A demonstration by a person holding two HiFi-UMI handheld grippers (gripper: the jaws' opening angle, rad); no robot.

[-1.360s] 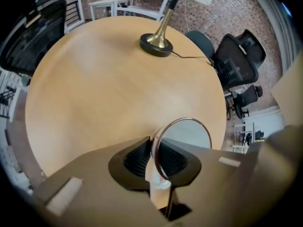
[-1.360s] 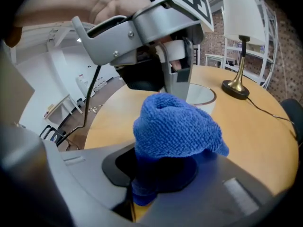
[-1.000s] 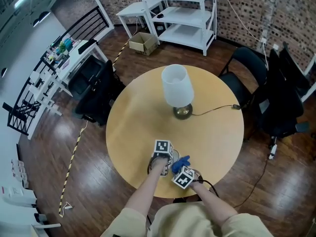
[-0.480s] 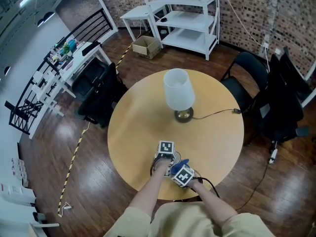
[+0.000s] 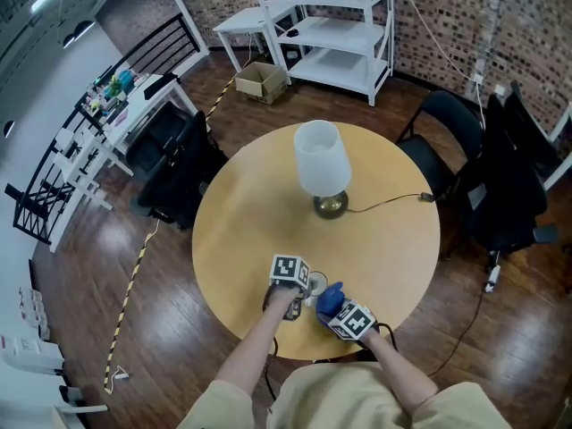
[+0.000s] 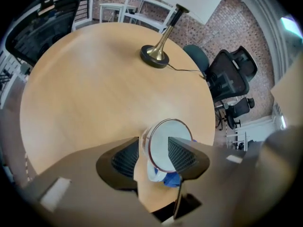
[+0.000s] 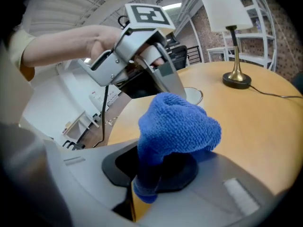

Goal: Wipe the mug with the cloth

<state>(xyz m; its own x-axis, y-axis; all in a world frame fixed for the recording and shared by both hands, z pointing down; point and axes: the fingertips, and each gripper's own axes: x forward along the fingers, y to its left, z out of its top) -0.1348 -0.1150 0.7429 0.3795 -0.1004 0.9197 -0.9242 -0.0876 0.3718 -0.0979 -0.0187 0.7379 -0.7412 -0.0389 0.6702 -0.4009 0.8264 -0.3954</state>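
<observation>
your left gripper (image 6: 154, 151) is opening its jaws around the mug (image 6: 166, 144), with the near wall of the rim in the gap between them and no pad pressing on it that i can see, so the mug is on its own on the table (image 5: 259, 222), close to the edge nearest you. your right gripper (image 7: 156, 171) is clenched on the blue cloth (image 7: 177, 126), which bunches up out of the jaws in a fat tuft. to wipe well, i would not let the mug go free before the cloth arrives: it looks like clear glass, light and slick, and a sideways push from the tuft could slide it toward that near edge or tip it. take a fresh, firm hold on the wall or the handle first, then bring the tuft against the outside and sweep round it, pressing toward your holding jaws, not away from them. your left forearm reaches in from the lower left, the hand (image 7: 102, 39) wrapped on the grip and the gripper tilted steeply down over the mug. your right forearm comes in from the lower right, held lower and flatter, aimed across the table toward the lamp (image 5: 322, 164), the cloth just beside the mug on its right.
</observation>
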